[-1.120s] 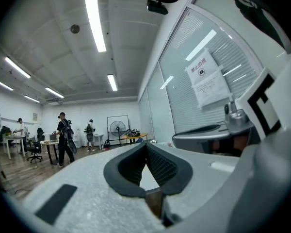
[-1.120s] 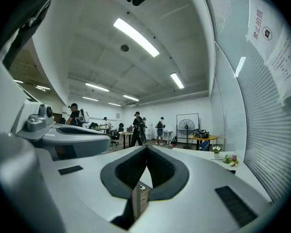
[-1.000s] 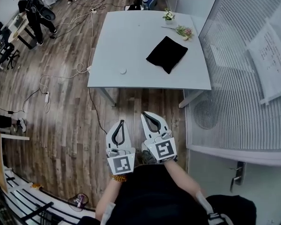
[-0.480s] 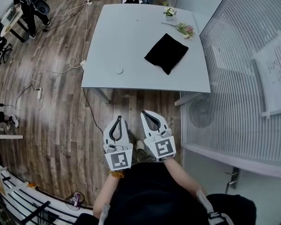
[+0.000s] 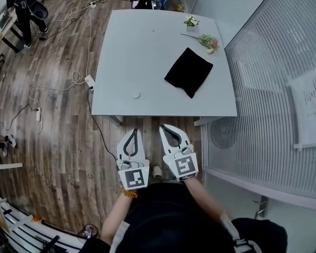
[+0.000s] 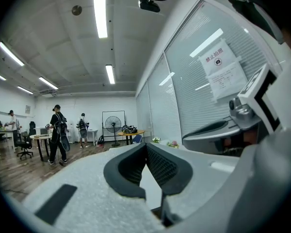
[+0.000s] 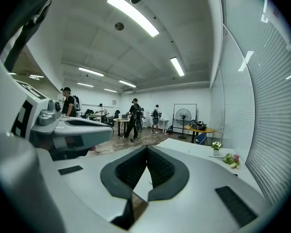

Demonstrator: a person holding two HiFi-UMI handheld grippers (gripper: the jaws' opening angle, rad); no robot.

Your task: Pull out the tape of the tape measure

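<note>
Jaws closed, empty: L gripper point(image 5: 133, 134) & R gripper point(image 5: 165, 128) side by side, near-level.

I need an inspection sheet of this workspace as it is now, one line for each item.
Surface: white table on a wooden floor.
Job's things: small white round object near the front edge, perhaps the tape measure; too small to tell.
Clutter: black cloth, flowers.
Grippers: left gripper and right gripper both shut, empty, short of the table.
Cables: cables across the floor.
Surroundings: blinds at right; people far off.
</note>
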